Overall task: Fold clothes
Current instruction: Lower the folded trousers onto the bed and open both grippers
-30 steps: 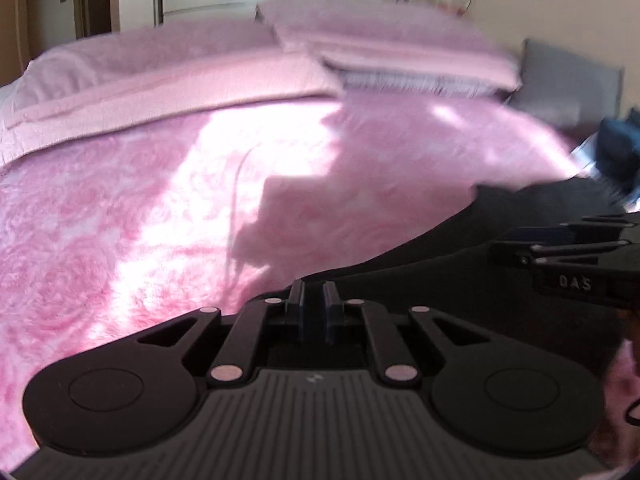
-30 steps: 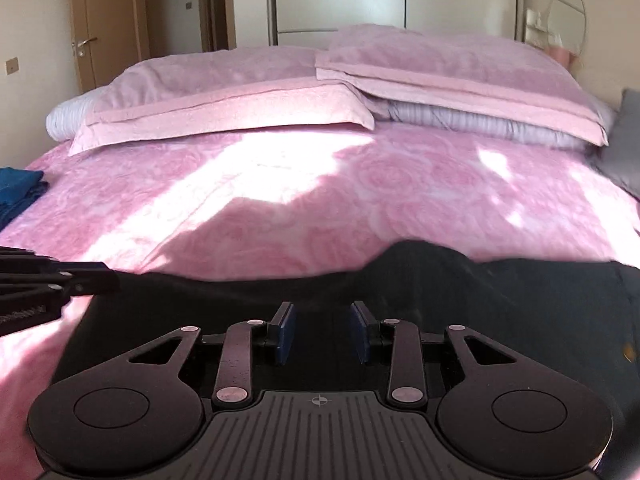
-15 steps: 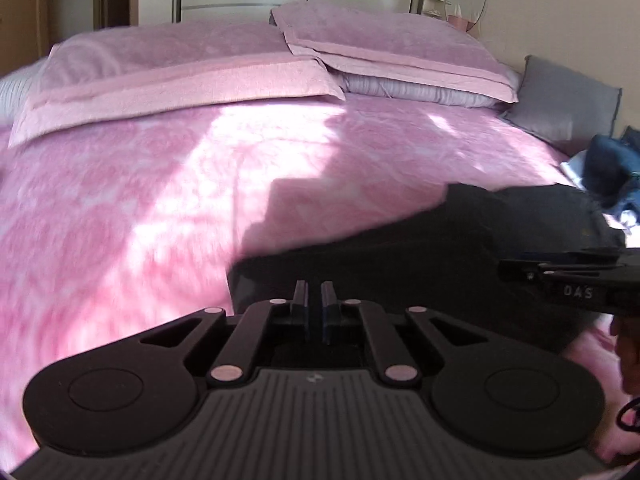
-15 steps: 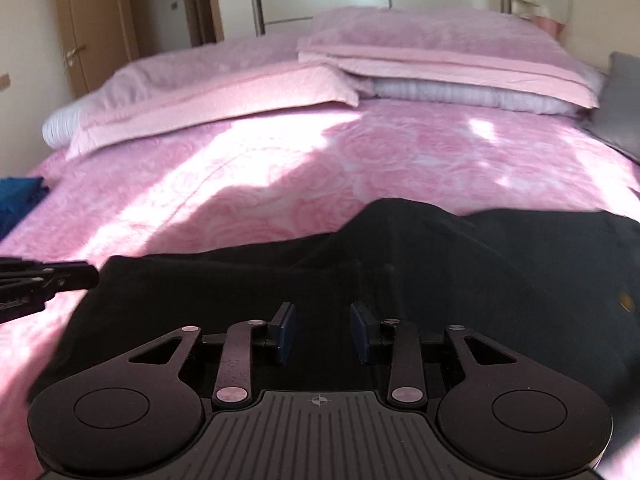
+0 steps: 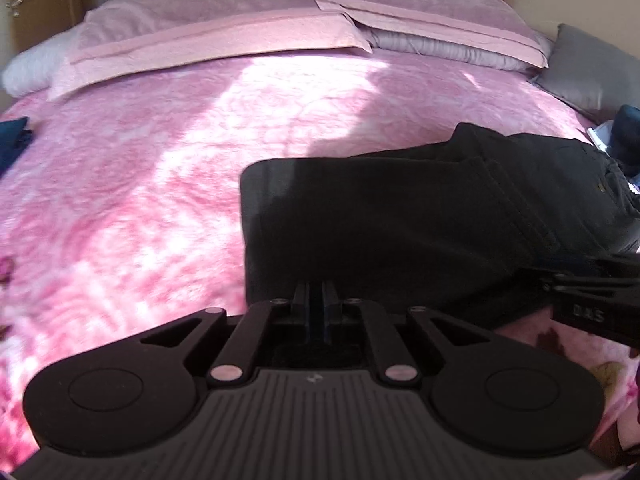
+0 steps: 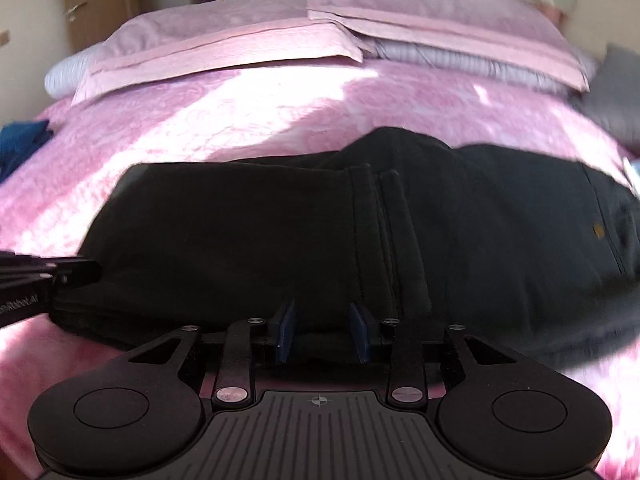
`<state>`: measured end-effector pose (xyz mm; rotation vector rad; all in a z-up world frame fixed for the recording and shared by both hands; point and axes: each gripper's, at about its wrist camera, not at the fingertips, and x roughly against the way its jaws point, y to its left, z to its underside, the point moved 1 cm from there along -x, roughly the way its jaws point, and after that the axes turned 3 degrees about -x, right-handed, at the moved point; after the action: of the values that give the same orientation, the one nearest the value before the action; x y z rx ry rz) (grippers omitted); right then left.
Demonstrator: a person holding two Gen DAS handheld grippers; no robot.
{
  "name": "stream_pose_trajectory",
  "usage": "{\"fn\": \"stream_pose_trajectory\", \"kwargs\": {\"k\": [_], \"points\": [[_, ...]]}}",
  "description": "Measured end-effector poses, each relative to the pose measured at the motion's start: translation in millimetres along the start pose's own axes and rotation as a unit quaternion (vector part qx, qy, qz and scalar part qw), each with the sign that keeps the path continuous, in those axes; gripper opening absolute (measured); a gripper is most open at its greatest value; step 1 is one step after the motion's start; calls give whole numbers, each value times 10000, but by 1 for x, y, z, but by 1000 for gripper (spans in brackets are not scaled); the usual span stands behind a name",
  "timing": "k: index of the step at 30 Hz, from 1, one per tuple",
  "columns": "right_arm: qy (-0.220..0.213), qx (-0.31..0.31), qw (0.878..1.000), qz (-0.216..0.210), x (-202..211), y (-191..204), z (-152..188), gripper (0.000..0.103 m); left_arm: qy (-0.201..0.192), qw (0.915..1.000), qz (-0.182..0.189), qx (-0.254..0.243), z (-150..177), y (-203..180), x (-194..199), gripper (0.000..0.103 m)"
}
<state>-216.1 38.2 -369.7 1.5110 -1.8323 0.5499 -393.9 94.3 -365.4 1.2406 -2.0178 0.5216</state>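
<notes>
One pair of black cotton trousers lies folded on the pink floral bedspread, near edge of the bed, hem ends stacked over the seat section. Left gripper: fingers pressed together at the garment's near-left edge; whether fabric is pinched between them cannot be determined. Right gripper: blue pads parted, jaws standing apart, positioned at the near edge of the trousers with no cloth clamped. Pink pillows sit at the far end. Grey cushion far right. Dark blue cloth at left margin.
</notes>
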Motion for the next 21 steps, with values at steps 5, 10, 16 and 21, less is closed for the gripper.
{"fn": "stream_pose_trajectory", "kwargs": {"k": [5, 10, 16, 21], "points": [[144, -210, 9994, 225, 39, -6, 24, 35, 101, 9995, -306, -24, 11, -12, 37, 16], [38, -421, 9979, 491, 84, -13, 30, 39, -103, 9991, -400, -62, 18, -25, 84, 26], [-491, -484, 9960, 564, 143, -10, 35, 66, -468, 9977, -434, -212, 26, -42, 139, 27], [-583, -393, 9959, 560, 175, 1, 48, 66, -719, 9958, -476, -292, 40, -55, 173, 29]]}}
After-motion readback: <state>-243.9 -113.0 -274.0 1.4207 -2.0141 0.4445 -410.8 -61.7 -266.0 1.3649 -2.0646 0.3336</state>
